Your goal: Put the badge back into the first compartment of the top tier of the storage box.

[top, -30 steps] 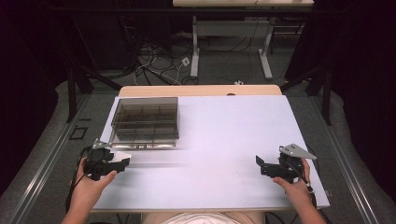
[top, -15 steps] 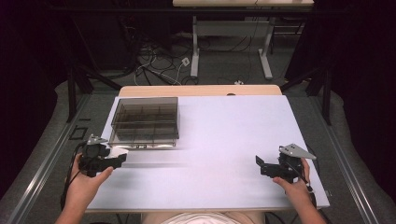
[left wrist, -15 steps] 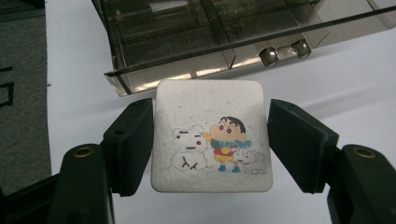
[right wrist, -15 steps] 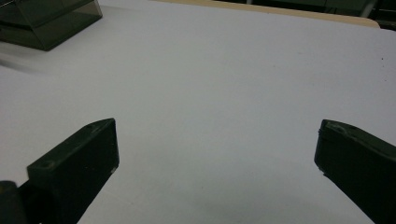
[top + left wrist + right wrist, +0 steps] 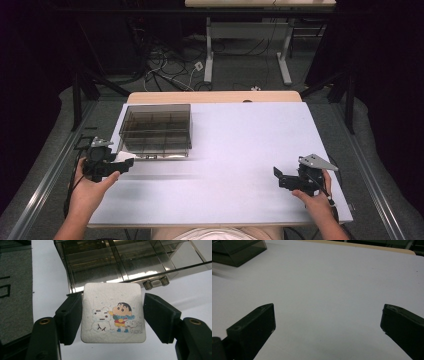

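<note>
Two tools differed: the left tool [image 5: 112,315] had drifted outward gripping a cartoon tile [image 5: 113,312]; the right tool [image 5: 327,332] gaped wide, idle.

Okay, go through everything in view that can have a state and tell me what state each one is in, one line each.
Smoky transparent plastic compartment box: upright on the table, compartments look empty; lid cannot tell.
Square white coaster with a cartoon snowman drawing: held between the left gripper's jaws, picture facing up.
Left gripper: shut on the coaster, near the box's front.
Right gripper: open, nothing between its jaws.
White table: bare across the middle.
</note>
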Tool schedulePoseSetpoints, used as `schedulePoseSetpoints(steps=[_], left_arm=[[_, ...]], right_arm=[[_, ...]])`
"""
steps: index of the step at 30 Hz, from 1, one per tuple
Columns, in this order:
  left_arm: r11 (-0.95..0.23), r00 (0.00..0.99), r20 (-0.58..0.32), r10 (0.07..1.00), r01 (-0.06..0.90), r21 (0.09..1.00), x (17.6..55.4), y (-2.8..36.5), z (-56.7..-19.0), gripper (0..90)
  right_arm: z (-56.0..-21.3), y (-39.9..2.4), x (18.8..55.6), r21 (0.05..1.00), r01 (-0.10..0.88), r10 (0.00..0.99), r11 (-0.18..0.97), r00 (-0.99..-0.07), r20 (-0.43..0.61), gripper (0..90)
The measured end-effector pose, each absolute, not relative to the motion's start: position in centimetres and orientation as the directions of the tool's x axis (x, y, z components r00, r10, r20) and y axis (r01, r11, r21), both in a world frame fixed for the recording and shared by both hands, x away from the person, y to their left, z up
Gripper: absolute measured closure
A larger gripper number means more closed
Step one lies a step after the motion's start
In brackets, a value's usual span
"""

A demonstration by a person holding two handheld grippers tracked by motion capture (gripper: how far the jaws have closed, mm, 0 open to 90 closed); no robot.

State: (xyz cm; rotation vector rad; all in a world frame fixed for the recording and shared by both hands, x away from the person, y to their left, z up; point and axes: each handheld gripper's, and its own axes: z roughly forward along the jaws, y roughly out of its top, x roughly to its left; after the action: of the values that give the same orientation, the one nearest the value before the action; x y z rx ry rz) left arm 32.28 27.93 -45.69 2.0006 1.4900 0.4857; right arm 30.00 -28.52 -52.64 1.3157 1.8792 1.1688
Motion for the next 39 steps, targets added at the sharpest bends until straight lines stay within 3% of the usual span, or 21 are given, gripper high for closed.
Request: schedulePoseSetpoints(steps=[39], left_arm=[[-0.136, 0.235, -0.070, 0.970, 0.754, 0.643, 36.9, 27.2, -44.6, 33.4]], right_arm=[[-52.7, -28.5, 30.0, 0.882, 0.451, 0.930, 0.133, -0.365, 0.046, 0.0]])
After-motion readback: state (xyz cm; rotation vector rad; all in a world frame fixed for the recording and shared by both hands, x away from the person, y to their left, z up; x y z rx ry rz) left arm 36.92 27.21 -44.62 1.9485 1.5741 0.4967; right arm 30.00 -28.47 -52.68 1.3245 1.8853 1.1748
